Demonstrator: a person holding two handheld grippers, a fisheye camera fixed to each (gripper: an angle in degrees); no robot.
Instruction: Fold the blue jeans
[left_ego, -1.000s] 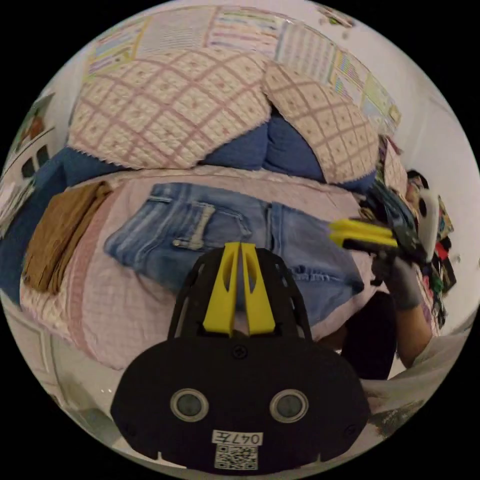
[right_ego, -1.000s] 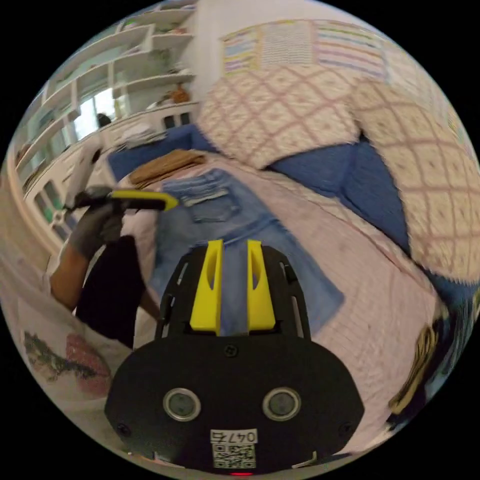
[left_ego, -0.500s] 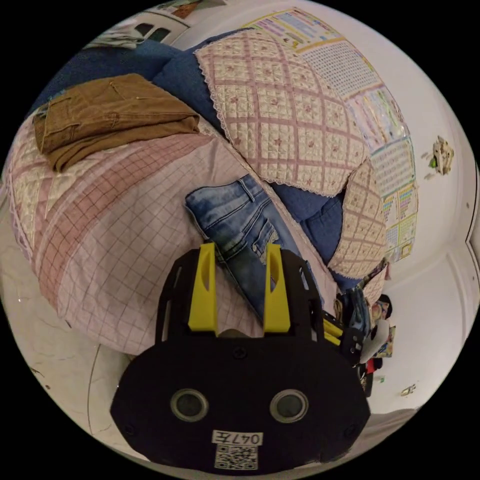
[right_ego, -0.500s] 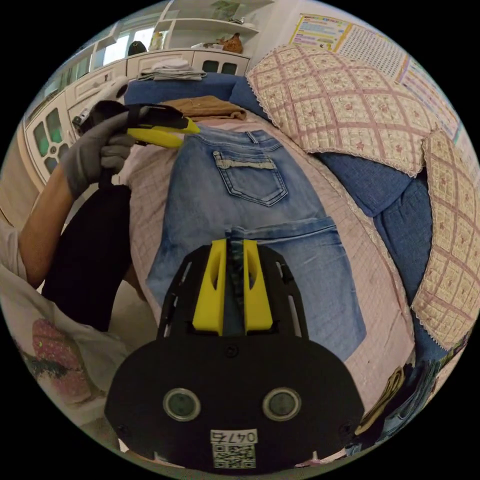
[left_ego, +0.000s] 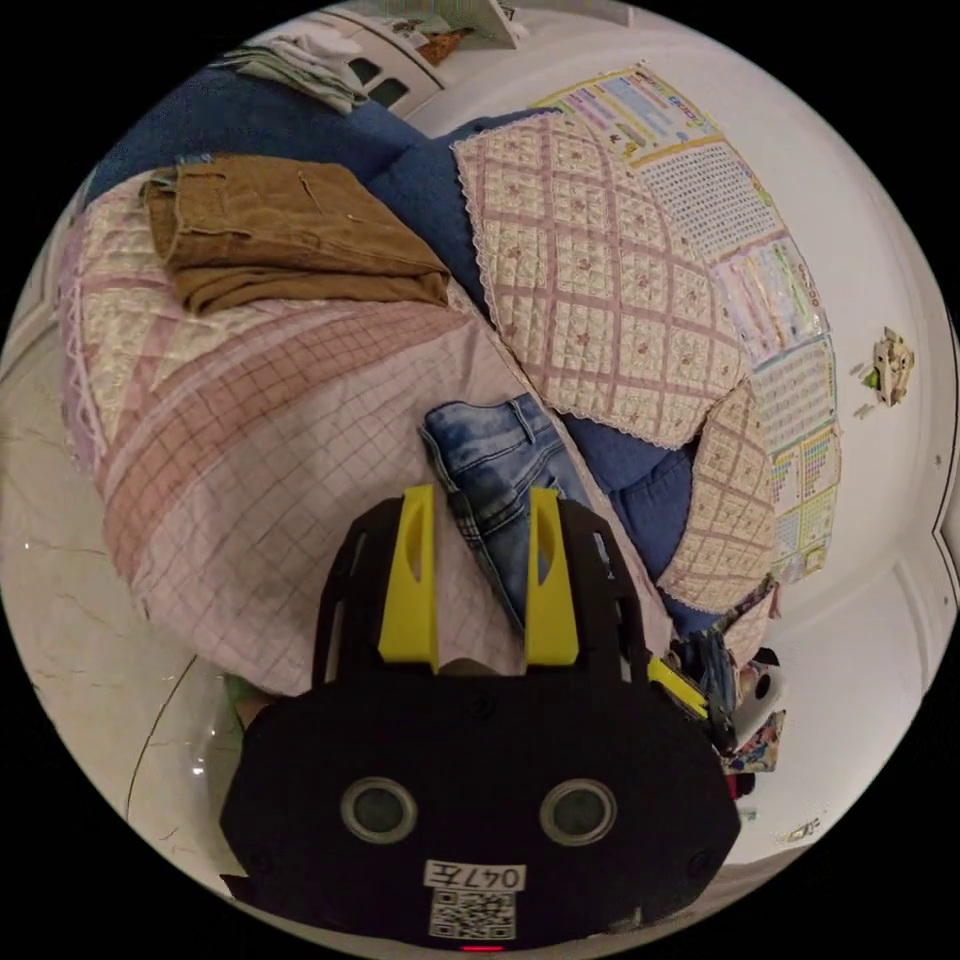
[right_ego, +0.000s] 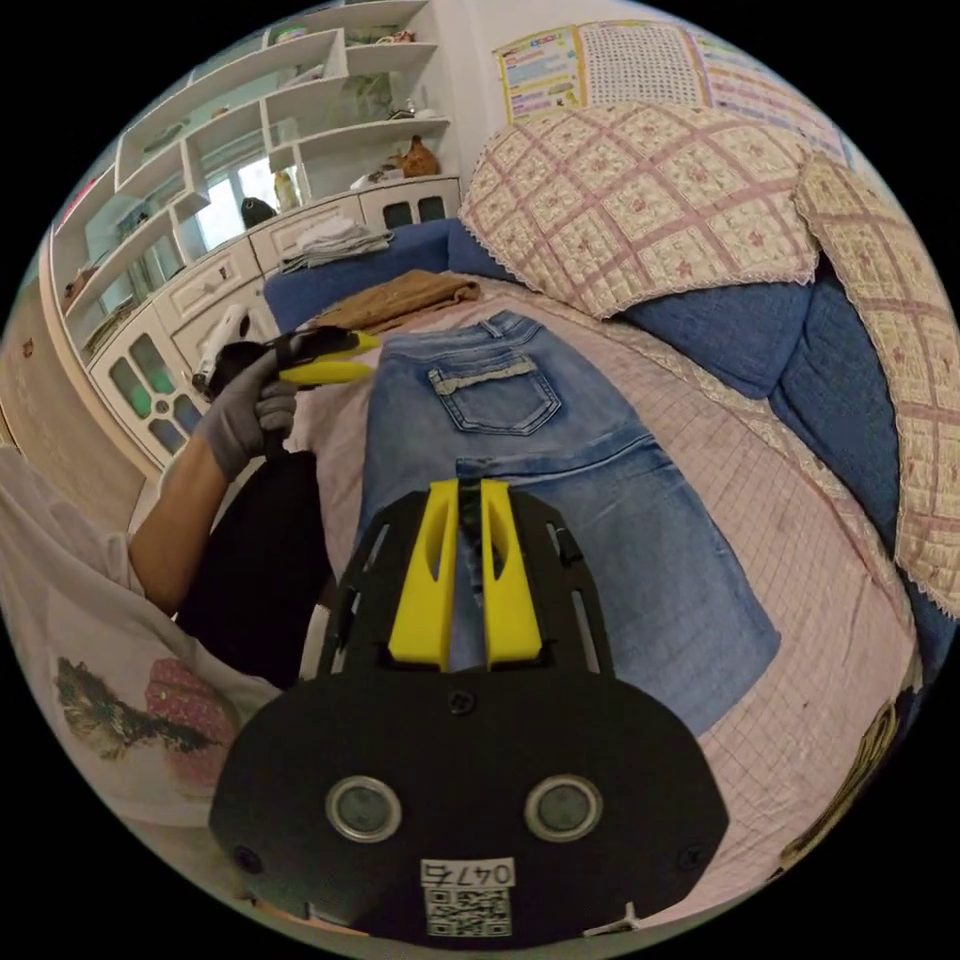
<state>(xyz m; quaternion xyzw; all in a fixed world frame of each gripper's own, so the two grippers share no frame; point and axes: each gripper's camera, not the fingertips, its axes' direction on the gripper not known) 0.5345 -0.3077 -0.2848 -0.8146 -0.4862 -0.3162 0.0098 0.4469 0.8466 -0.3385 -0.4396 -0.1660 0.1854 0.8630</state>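
Note:
The blue jeans (right_ego: 560, 470) lie folded on the pink checked cover (right_ego: 800, 560), back pocket up, with the leg end doubled over the seat. My right gripper (right_ego: 470, 487) is shut on the edge of that doubled-over leg, and denim shows between its narrow yellow jaws. In the left gripper view the waistband end of the jeans (left_ego: 490, 470) sits just beyond my left gripper (left_ego: 478, 495), which is open with its jaws apart above the cloth. A gloved hand holds the left gripper (right_ego: 352, 355) beside the jeans' waistband corner.
Folded brown trousers (left_ego: 290, 230) lie at the far end of the cover. Quilted cushions (right_ego: 650, 200) and blue upholstery (right_ego: 740, 330) back the seat. White shelves and cabinets (right_ego: 200, 270) stand beyond. The person's arm and white shirt (right_ego: 90, 640) are at the left. Pale floor (left_ego: 80, 590) lies below the seat edge.
My left gripper went from shut to open and swung over to the waistband end. My right gripper narrowed from open to shut on the folded leg edge.

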